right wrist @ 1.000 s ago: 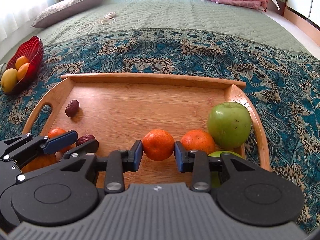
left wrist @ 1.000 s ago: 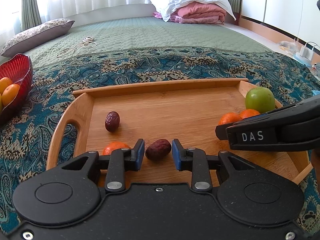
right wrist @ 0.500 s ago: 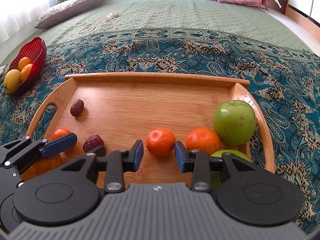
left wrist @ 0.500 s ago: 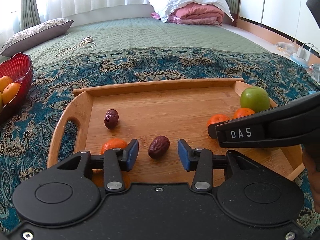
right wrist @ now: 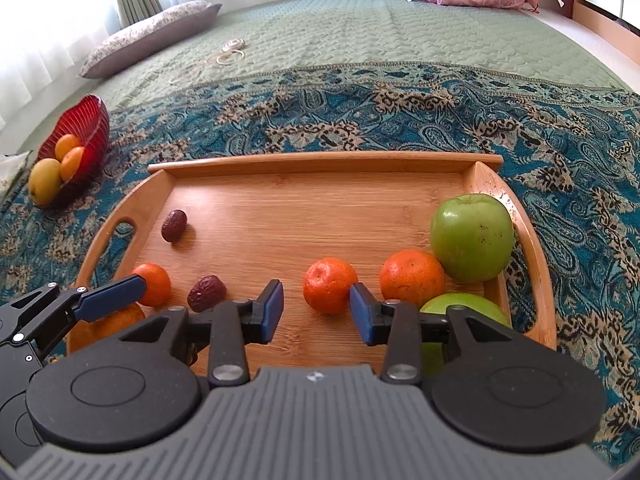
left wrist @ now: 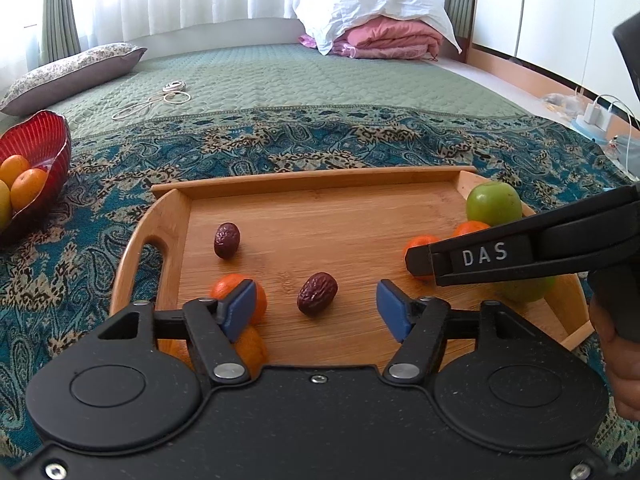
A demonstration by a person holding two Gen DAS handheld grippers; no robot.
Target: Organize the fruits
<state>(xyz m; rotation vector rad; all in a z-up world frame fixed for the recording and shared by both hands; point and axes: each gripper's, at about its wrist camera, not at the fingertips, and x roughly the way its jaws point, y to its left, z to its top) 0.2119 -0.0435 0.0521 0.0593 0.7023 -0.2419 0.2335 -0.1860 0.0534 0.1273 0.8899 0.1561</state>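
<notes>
Both grippers sat low over the near edge of the wooden tray (right wrist: 320,160), angled down at its floor. Left gripper (left wrist: 316,306): jaws opening, blue pads spread well clear of the date (left wrist: 317,299) lying on the tray between them, no contact. Right gripper (right wrist: 316,306): jaws also opening, a tangerine (right wrist: 329,285) just ahead of the gap and resting on the tray, with neither pad pressing on it. Read as two releases in parallel: each fruit set down where it belongs, fingers parting to let go.

Layout looked like sorting by kind. Dates and some tangerines sat toward the left handle, apples and the other tangerines toward the right end. The second date (right wrist: 174,225) lay apart, nearer the left handle, so that group wasn't tight yet.

Count on the tray:
- dates: 2
- green apples: 2, one upright (right wrist: 472,238) against the right wall, one (right wrist: 464,306) partly hidden behind the right gripper's finger
- tangerines: 4 visible, the released one, one (right wrist: 412,278) touching the upright apple, one (right wrist: 154,282) by the left gripper's finger and one (right wrist: 108,324) tucked under that gripper

Off the tray, a red bowl (right wrist: 94,124) on the patterned bedspread (right wrist: 400,112) held 2 orange fruits and 1 yellow one at its lip. More may be hidden inside.
</notes>
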